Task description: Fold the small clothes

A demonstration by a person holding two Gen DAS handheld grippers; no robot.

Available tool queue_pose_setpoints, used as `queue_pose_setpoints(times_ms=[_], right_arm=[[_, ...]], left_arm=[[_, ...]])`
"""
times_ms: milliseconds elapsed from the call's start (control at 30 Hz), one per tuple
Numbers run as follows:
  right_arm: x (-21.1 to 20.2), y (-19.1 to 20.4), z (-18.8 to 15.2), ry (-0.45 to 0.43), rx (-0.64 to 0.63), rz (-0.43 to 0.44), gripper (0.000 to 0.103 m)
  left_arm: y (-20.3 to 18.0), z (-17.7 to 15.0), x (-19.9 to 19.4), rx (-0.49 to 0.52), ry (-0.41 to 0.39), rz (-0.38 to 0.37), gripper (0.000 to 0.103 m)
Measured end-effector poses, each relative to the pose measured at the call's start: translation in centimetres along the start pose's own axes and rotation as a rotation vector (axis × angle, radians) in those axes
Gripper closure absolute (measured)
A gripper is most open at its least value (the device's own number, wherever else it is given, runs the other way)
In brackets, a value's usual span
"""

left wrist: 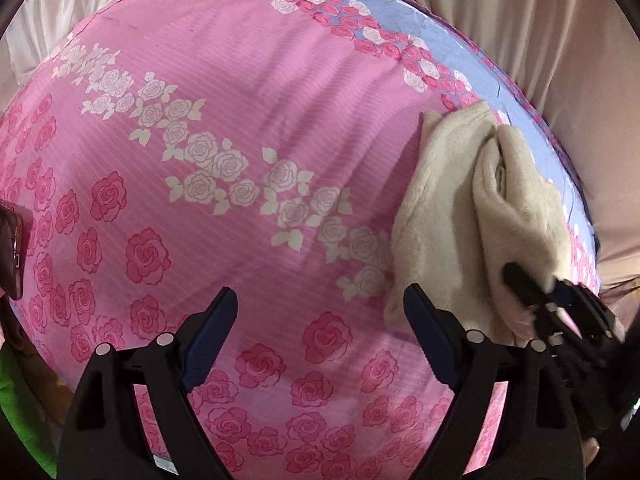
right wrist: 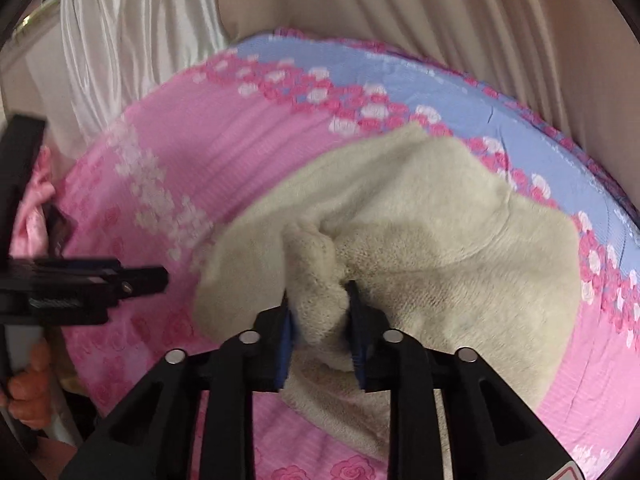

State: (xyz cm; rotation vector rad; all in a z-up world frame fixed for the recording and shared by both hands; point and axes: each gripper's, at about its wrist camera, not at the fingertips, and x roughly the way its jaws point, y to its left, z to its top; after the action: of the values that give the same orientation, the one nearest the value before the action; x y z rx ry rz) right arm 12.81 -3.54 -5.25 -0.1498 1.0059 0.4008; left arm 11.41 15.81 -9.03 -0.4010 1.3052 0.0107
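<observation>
Gripping a bunched fold of the cream fleece garment [right wrist: 420, 220], the right tool [right wrist: 320, 328] is clenched on the cloth, its blue pads pressing the fabric from both sides. The garment lies on the bed [right wrist: 224, 148], toward the far side where the pink rose-print sheet meets a blue band, and a raised fold runs up from the pinch while the rest spreads flat around it. In the left wrist view the same garment [left wrist: 448, 208] sits at the right, with the right tool [left wrist: 532, 284] reaching into it from the lower right. The left tool [left wrist: 320, 328] hangs released over bare pink sheet, its jaws wide apart with nothing between them, just beside the garment's near edge but not touching it. Pale curtains [left wrist: 520, 20] hang behind the bed. In the right wrist view the left tool [right wrist: 152, 276] shows side-on at the left edge, a hand [right wrist: 28, 396] below it.
</observation>
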Motion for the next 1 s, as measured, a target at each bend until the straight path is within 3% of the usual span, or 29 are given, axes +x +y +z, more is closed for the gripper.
queue_pose_setpoints(times_ms=[133,233,333,400,467,500,533,600,800,833,900,1000], right_arm=[[-2.6,-0.1,2.9,-0.075,0.033,0.067,0.085],[-0.2,1.6,3.8,0.017,0.017,0.168,0.089],[4.4,3.5,1.8,0.163,-0.052,0.145,0.090],[2.7,2.3,0.9,0.121,0.026,0.165,0.090],[-1.0,0.3,0.6,0.024,0.093,0.152,0.078],[-2.5,-0.5,0.5,-0.009,0.101,0.137,0.064],[-4.1,-1.3,0.2,-0.045,0.095,0.093,0.043],[-5.6,-1.6,-0.5,-0.062,0.060,0.001,0.033],[-1.7,0.8,-1.5,0.026,-0.061,-0.085,0.035],[-0.4,1.1,-1.1,0.040,-0.059,-0.122,0.045],[1.3,0.5,-1.0,0.064,-0.016,-0.159,0.080],[-0.9,-1.1,0.8,-0.020,0.125,-0.074,0.084]], left_arm=[[0.5,0.4,-0.6,-0.004,-0.012,-0.021,0.020],[1.4,0.6,-0.9,-0.029,-0.006,-0.070,0.020],[2.5,1.0,-0.9,-0.074,0.005,-0.136,0.020],[3.2,1.1,-1.0,-0.108,0.014,-0.170,0.020],[3.5,1.2,-1.1,-0.116,0.011,-0.185,0.018],[3.5,1.3,-1.0,-0.112,0.006,-0.177,0.016],[3.4,1.3,-0.9,-0.110,0.002,-0.165,0.016],[3.2,1.4,-0.4,-0.117,0.007,-0.150,0.016],[1.8,1.7,-0.4,-0.125,0.012,-0.180,0.016],[1.6,1.8,-0.6,-0.109,0.012,-0.181,0.016],[1.3,1.9,-0.9,-0.075,0.008,-0.171,0.016],[2.0,1.9,-1.8,-0.071,-0.010,-0.174,0.016]])
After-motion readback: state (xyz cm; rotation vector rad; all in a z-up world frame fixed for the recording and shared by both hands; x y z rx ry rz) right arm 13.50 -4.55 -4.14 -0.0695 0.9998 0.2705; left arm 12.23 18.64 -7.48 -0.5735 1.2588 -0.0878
